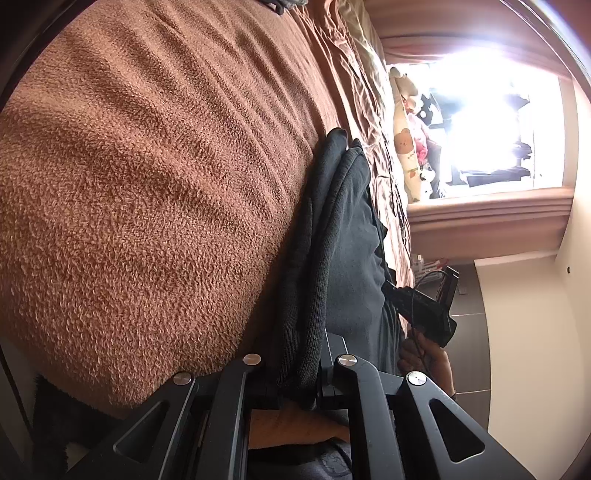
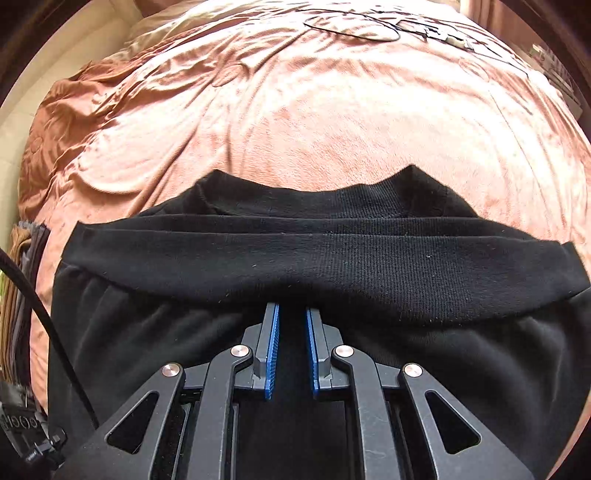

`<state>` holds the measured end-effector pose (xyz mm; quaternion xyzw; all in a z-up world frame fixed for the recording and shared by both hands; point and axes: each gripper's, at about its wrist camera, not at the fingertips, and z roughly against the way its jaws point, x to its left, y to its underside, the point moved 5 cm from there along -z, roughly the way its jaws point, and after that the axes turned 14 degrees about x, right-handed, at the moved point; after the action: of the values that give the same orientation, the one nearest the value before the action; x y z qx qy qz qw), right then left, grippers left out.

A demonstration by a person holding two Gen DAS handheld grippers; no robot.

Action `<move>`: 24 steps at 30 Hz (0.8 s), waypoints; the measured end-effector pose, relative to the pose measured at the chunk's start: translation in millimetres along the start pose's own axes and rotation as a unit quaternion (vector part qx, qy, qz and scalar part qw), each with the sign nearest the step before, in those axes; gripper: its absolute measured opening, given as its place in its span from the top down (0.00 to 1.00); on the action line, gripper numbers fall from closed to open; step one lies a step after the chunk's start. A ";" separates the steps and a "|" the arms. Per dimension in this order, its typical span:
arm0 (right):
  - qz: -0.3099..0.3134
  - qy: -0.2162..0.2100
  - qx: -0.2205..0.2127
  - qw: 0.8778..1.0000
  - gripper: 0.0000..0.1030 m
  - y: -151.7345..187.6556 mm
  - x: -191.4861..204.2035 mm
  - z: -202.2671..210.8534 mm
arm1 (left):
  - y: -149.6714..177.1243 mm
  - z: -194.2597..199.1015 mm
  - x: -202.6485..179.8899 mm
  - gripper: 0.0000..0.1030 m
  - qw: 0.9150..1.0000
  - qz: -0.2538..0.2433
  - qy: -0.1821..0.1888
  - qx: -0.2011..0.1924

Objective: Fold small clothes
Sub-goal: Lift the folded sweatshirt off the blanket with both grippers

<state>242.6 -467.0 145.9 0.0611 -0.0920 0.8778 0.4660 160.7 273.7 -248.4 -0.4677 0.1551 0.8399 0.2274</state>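
Two grippers, left gripper (image 1: 299, 391) clamping black garment (image 1: 332, 229) hem, right gripper (image 2: 291, 325) nearly closed above it

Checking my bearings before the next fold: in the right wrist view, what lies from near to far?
Right tool's blue-padded fingers → black knit garment's folded ribbed band → pinkish-brown plush bedspread → thin black cable loop.

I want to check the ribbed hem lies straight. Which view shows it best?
The right wrist view: the ribbed hem spans the frame face-on across the bedspread. The left wrist view shows it only edge-on, bunched between the left gripper's fingers.
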 end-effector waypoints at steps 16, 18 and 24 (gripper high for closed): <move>0.068 -0.052 0.056 0.995 0.91 111.6 18.9 14.0 | -2.6 12.2 -40.4 0.90 0.996 -0.046 0.082 -0.004; 0.070 -0.063 0.065 0.993 0.91 122.2 20.8 12.9 | -1.9 12.7 -45.1 0.90 0.995 -0.054 0.086 -0.004; 0.081 -0.083 0.079 0.990 0.91 158.8 20.1 23.0 | -5.4 13.2 -66.7 0.90 0.992 -0.070 0.103 -0.002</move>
<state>100.2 -543.0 155.6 0.1624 -0.0649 0.9091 0.3781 184.6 268.7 -184.8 -0.5618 0.1424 0.7698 0.2675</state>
